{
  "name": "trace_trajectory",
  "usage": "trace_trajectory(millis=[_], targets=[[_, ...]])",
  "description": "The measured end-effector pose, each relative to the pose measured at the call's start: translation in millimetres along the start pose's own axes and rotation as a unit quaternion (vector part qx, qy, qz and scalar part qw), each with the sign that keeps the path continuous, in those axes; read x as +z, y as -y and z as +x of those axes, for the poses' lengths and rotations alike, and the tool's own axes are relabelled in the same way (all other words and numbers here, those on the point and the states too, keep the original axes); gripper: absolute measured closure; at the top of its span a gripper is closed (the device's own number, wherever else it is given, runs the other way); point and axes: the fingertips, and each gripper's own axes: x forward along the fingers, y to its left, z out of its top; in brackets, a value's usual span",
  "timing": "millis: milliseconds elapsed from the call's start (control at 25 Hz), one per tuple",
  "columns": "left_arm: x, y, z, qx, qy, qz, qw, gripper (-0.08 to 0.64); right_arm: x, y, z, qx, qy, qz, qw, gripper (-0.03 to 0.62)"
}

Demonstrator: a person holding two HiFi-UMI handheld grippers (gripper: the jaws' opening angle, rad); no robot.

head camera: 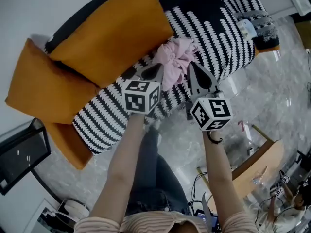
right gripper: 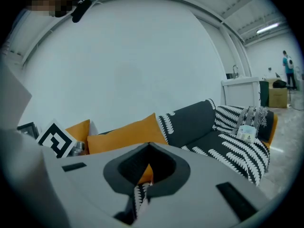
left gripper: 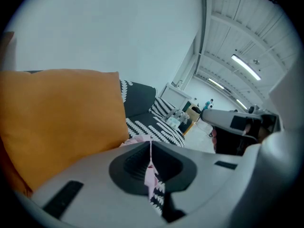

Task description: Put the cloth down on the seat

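Cloth [head camera: 177,59] bunched on striped seat [head camera: 221,45]; left gripper [head camera: 155,71] jaws pinch it.

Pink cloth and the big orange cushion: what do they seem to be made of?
Pink cloth: soft, thin fabric, matte; it bunches into ruffled folds, and the left tongs pinch a thin edge of it. Orange cushion: fabric cover, matte and smooth, plump so probably padded; the fibre cannot be told.

I log a large orange cushion [head camera: 112,28] partly overlapping a second orange cushion [head camera: 43,84] to its left. Pale marbled floor [head camera: 277,91] below — a wooden chair [head camera: 265,161] at lower right, cables [head camera: 201,178] trailing just beside it. A black-framed panel [head camera: 22,154] sits at far left.
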Motion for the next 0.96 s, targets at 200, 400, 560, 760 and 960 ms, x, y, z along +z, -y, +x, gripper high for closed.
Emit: trace_trajectory(millis=[200,400,560,760,960], targets=[[-1,9,-5,-0.003,0.003,0.007,1.0000,0.541,-5,2,-9,-0.007,-0.004,0.002,1.000,0.584],[-2,13,-13,-0.001,0.008,0.012,0.9999,0.541,-14,0,-16,-0.013,-0.011,-0.003,1.000,0.584],[2,13,-19,0.002,0.011,0.013,0.9999,0.541,-15,-2,-18,-0.015,-0.013,-0.005,1.000,0.584],[4,19,-30,0.004,0.021,0.014,0.9997,0.541,-12,-6,-30,-0.016,-0.006,-0.004,1.000,0.584],[1,37,-53,0.005,0.034,0.018,0.9992,0.541,-10,-10,-59,-0.019,0.004,0.000,1.000,0.584]])
